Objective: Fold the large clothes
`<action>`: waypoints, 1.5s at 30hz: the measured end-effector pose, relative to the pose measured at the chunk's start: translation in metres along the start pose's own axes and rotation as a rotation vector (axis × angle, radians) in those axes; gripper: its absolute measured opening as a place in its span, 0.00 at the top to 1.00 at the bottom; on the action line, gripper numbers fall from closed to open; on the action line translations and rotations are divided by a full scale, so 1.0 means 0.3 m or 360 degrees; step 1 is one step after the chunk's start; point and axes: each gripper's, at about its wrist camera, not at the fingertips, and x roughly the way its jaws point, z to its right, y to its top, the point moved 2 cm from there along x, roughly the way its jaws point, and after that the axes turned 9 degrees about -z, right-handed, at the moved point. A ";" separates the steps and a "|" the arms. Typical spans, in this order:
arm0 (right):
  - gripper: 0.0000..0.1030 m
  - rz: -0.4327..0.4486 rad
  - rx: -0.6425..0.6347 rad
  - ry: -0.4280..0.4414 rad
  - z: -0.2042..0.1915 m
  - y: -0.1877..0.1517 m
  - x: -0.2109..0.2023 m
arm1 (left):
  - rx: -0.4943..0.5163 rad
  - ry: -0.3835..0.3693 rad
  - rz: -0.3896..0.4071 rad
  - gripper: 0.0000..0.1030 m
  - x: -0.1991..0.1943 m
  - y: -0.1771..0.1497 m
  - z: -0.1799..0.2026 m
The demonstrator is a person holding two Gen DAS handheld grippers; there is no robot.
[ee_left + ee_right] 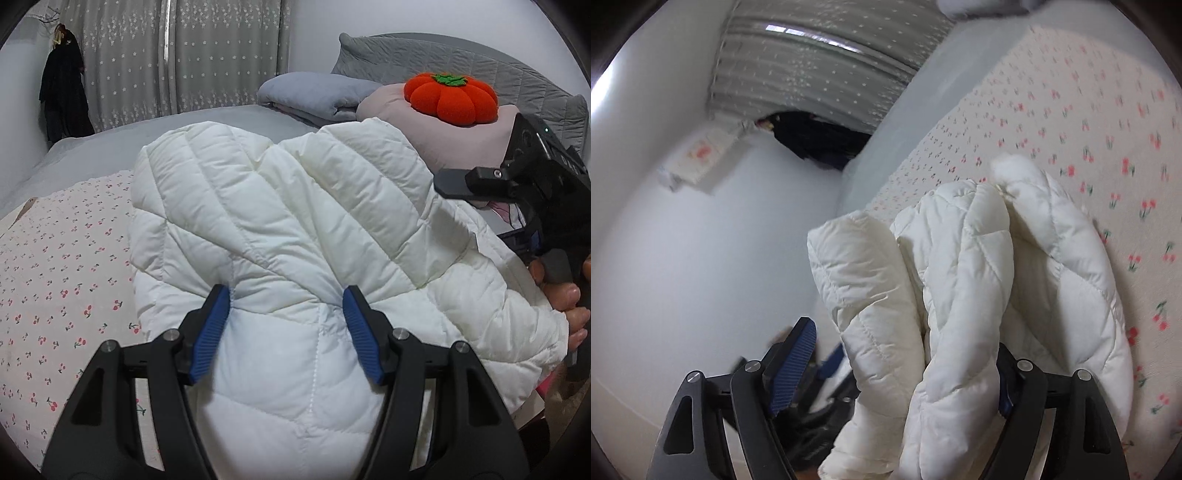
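While I watched through the left wrist camera, one white quilted jacket point(295, 229) lay bunched on the bed point(92, 147), partly on the single cherry-print sheet point(55, 277), its long axis running from lower left up toward the right. My left claw point(288, 325) pressed its two blue pads point(210, 332) into the padding on either side of a puffed fold, clamped on the jacket. At the right edge I saw my right claw's black body point(535, 177) and the fingers of a hand point(569, 306) around its handle. Behind lay one folded grey blanket point(317, 92), one pink pillow point(443, 136) carrying one orange pumpkin cushion point(450, 96), one grey headboard point(443, 59), star-print curtains point(184, 55) and one dark garment point(62, 96) hung on the wall.

Through the right wrist camera, blurred, the jacket point(960, 295) hung in two or three thick folds running away from me over the sheet point(1071, 129). My right claw point(897, 354) stood apart: one blue pad point(792, 369) was clear of the fabric, and the other was hidden behind the folds.
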 end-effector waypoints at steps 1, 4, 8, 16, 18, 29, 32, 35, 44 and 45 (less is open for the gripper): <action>0.22 -0.0004 -0.0079 -0.0108 -0.037 -0.005 0.012 | -0.0001 0.0002 0.0001 0.37 -0.001 -0.001 0.002; 0.69 0.0007 -0.0312 -0.0397 -0.123 -0.015 0.052 | -0.0023 -0.0021 0.0008 0.37 -0.012 0.004 -0.012; 0.82 0.0149 -0.0449 -0.0286 -0.189 -0.014 0.005 | -0.0227 -0.0323 0.0105 0.36 -0.085 0.027 -0.100; 0.81 0.0230 -0.0262 -0.0200 -0.030 0.045 -0.088 | -0.0136 -0.0286 0.0098 0.36 -0.027 0.019 -0.040; 0.77 0.0168 -0.0132 -0.0223 0.087 0.058 -0.062 | -0.0031 -0.0207 0.0087 0.36 0.003 0.010 0.006; 0.58 0.0118 0.0118 -0.0182 0.274 0.009 -0.053 | 0.0153 -0.0131 0.0058 0.35 0.040 -0.032 0.078; 0.46 0.0305 0.0040 -0.0313 0.182 0.006 -0.165 | 0.0163 -0.0126 0.0070 0.35 0.029 -0.037 0.088; 0.46 0.0471 -0.0097 -0.0424 0.080 -0.040 -0.266 | 0.0180 -0.0133 0.0076 0.35 0.026 -0.040 0.096; 0.65 0.0135 -0.0728 -0.0899 -0.101 -0.211 -0.087 | 0.0262 -0.0135 0.0094 0.35 0.012 -0.066 0.108; 0.65 0.0077 -0.0743 -0.1002 -0.075 -0.223 -0.054 | 0.0271 -0.0148 0.0097 0.35 0.013 -0.073 0.107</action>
